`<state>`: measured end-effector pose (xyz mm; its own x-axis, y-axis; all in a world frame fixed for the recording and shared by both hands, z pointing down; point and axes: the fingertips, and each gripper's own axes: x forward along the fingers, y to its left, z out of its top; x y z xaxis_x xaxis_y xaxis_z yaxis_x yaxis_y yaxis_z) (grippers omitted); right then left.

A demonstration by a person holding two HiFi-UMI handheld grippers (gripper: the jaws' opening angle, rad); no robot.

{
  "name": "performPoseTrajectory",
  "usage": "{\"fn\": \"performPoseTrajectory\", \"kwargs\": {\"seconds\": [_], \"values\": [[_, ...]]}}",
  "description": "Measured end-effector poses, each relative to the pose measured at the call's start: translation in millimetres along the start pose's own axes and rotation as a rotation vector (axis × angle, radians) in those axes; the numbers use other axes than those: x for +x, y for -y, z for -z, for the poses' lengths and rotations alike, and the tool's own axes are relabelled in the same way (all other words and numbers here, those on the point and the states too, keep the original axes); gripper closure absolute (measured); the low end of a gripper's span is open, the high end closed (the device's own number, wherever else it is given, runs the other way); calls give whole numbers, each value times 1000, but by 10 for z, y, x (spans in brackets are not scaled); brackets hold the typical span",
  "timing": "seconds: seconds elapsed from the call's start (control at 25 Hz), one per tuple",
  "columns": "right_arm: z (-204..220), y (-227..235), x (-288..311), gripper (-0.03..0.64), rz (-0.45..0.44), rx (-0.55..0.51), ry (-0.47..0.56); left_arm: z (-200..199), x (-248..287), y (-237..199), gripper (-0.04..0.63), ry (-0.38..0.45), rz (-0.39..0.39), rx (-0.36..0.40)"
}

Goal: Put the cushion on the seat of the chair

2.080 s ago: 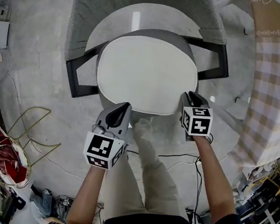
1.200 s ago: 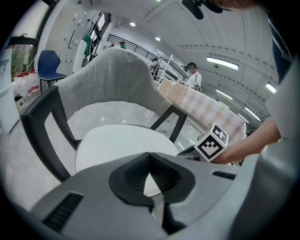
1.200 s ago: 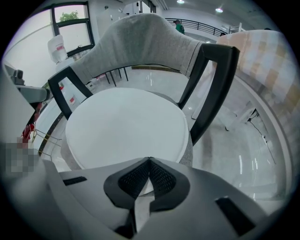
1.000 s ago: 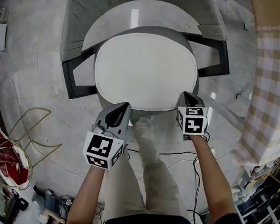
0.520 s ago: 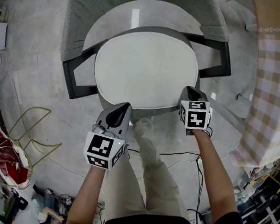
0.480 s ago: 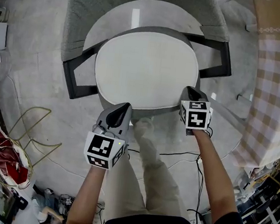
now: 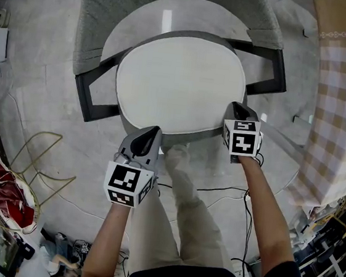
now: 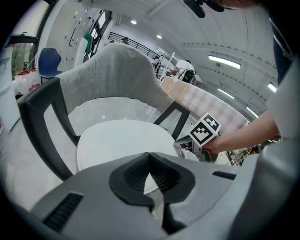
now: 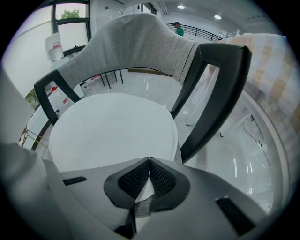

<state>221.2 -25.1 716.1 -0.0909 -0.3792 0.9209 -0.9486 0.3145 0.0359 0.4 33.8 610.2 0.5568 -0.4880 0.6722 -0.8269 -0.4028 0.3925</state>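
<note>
While looking steeply down from the head, noted the left gripper (image 7: 155,129) nearest, low and left of centre, just short of the front rim of the chair (image 7: 280,72). Found its jaws together, tips meeting, clamped on nothing; saw only a sliver of white through the slit behind the tips. Logged the right gripper (image 7: 236,105) a little farther out, at the front right rim of the seat (image 7: 206,133), jaws likewise pressed together and empty, with white and grey fabric showing through the slit. Placed the cushion (image 7: 180,83) flat on that seat: round, white, covering nearly all of it. Beyond, recorded the grey backrest (image 7: 107,9) and, off to the right, a checked cloth (image 7: 344,111).
</note>
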Motion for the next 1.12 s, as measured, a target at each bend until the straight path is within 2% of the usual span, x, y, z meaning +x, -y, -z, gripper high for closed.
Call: {"fn": "performPoseTrajectory", "kwargs": {"seconds": [0.44, 0.68, 0.76, 1.12], "values": [[10, -4, 6, 598, 6, 4, 13, 153, 412, -349, 591, -107, -73, 57], [9, 2, 10, 598, 8, 5, 29, 350, 625, -630, 591, -234, -149, 109], [11, 2, 11, 598, 7, 5, 31, 427, 660, -661, 591, -269, -158, 113], [15, -6, 11, 598, 0, -7, 37, 572, 653, -620, 592, -310, -144, 88]]}}
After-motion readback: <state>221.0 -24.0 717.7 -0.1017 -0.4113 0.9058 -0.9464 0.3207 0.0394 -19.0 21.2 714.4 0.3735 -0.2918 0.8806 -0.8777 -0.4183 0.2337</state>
